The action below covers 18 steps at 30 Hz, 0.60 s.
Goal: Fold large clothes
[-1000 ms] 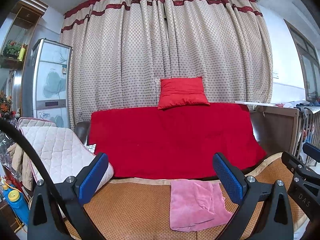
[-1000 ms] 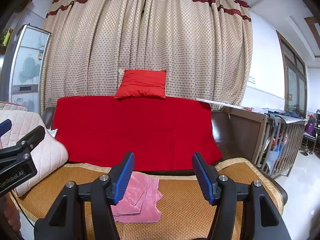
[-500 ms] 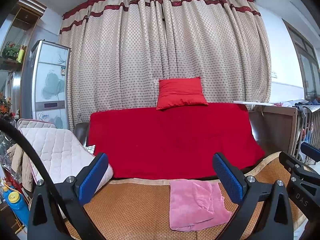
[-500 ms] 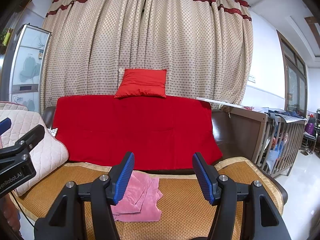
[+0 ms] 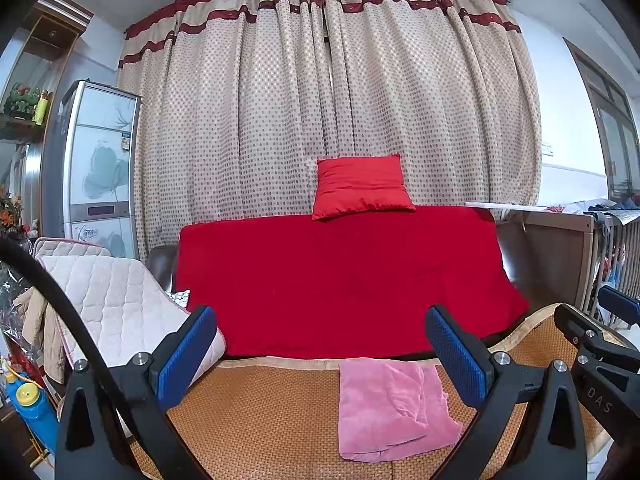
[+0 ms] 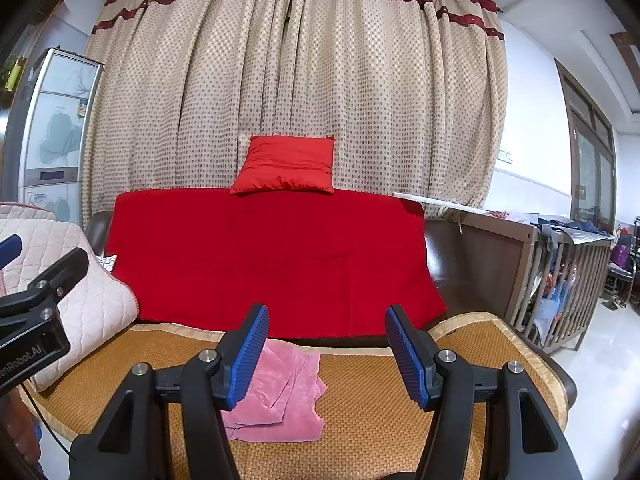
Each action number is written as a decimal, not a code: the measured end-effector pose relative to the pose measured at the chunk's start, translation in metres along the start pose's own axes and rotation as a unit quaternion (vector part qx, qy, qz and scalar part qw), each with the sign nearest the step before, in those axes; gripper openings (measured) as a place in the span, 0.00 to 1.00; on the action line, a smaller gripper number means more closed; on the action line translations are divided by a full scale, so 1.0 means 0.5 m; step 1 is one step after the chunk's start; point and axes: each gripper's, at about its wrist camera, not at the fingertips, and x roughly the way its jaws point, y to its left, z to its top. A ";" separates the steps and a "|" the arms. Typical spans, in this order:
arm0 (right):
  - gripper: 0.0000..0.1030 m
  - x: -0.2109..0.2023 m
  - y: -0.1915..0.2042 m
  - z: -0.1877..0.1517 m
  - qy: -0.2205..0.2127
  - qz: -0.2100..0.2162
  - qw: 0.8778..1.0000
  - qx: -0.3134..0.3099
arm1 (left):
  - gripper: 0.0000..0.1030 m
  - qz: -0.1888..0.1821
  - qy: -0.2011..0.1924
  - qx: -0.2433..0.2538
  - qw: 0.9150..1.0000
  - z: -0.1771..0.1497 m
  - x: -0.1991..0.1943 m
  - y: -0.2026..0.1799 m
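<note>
Change since earlier frames: nothing has shifted; both grippers sit where they were, and the pink cloth lies in the same spot with the same folds.
Left gripper (image 5: pixel 320 354): jaws spread wide, nothing between the 2 blue pads, no contact with any fabric; it hangs above the near edge of the mat.
Right gripper (image 6: pixel 325 354): jaws spread, narrower than the left pair, empty; its left finger overlaps the cloth in the right wrist view but is not touching it.
Pink cloth (image 5: pixel 390 402): lying folded and a little rumpled on the mat, close to the foot of the red cover; in the left wrist view it sits between the fingers, toward the right one. A loose flap lies across its top layer.
Pink cloth, right wrist view (image 6: pixel 286 398): partly hidden behind the left finger, with its right edge and lower corner showing.
Woven mat (image 5: pixel 260 412): orange-brown with a pale border, covering the sofa seat under the cloth.
Red cover (image 5: pixel 344 280): draped over the sofa backrest down to the seat.
Red cushion (image 5: pixel 360 186): resting on top of the backrest, leaning against the curtain.
Curtain (image 5: pixel 320 100): beige with dots and dark red bands at the top, drawn shut.
Quilted pad (image 5: pixel 112 304): cream, propped on the sofa's left end.
Other gripper seen: the right gripper's body shows at the right edge of the left wrist view, the left one's at the left edge of the right wrist view.
</note>
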 end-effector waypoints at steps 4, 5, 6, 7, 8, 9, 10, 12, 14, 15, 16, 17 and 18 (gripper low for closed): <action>0.63 -0.001 0.000 -0.002 0.001 0.000 1.000 -0.001 | 1.00 -0.006 0.002 -0.002 1.000 0.000 -0.002 0.002; 0.63 -0.001 0.001 -0.002 0.001 -0.001 1.000 -0.002 | 1.00 -0.007 0.003 -0.003 1.000 0.001 -0.003 0.003; 0.63 0.001 0.000 -0.001 0.001 -0.001 1.000 -0.002 | 1.00 -0.008 0.003 -0.003 1.000 0.001 -0.003 0.004; 0.63 0.000 0.000 -0.001 0.001 -0.001 1.000 -0.002 | 1.00 -0.009 0.003 -0.003 1.000 0.001 -0.003 0.004; 0.63 0.001 -0.001 0.000 0.001 0.000 1.000 -0.002 | 1.00 -0.009 0.002 -0.003 1.000 0.001 -0.003 0.003; 0.63 0.001 -0.002 0.000 0.000 0.000 1.000 -0.002 | 1.00 -0.008 0.002 -0.003 1.000 0.002 -0.003 0.003; 0.63 0.001 -0.002 0.000 0.000 0.000 1.000 -0.002 | 1.00 -0.008 0.002 -0.003 1.000 0.002 -0.004 0.003; 0.63 0.002 -0.003 0.000 -0.001 0.000 1.000 -0.002 | 1.00 -0.011 0.001 -0.004 1.000 0.003 -0.006 0.003; 0.63 0.002 -0.003 0.001 -0.001 0.000 1.000 -0.002 | 1.00 -0.010 -0.001 -0.002 1.000 0.004 -0.009 0.002; 0.63 0.001 -0.003 0.000 -0.001 0.000 1.000 -0.002 | 1.00 -0.011 -0.002 -0.001 1.000 0.004 -0.010 0.001; 0.63 0.002 -0.003 0.001 -0.001 0.000 1.000 -0.002 | 1.00 -0.012 -0.002 0.000 1.000 0.005 -0.011 0.001; 0.63 0.002 -0.003 0.001 -0.002 0.000 1.000 -0.002 | 1.00 -0.012 -0.003 0.001 1.000 0.005 -0.012 0.001; 0.63 0.002 -0.003 0.001 -0.001 0.000 1.000 -0.002 | 1.00 -0.013 -0.002 0.002 1.000 0.006 -0.013 0.000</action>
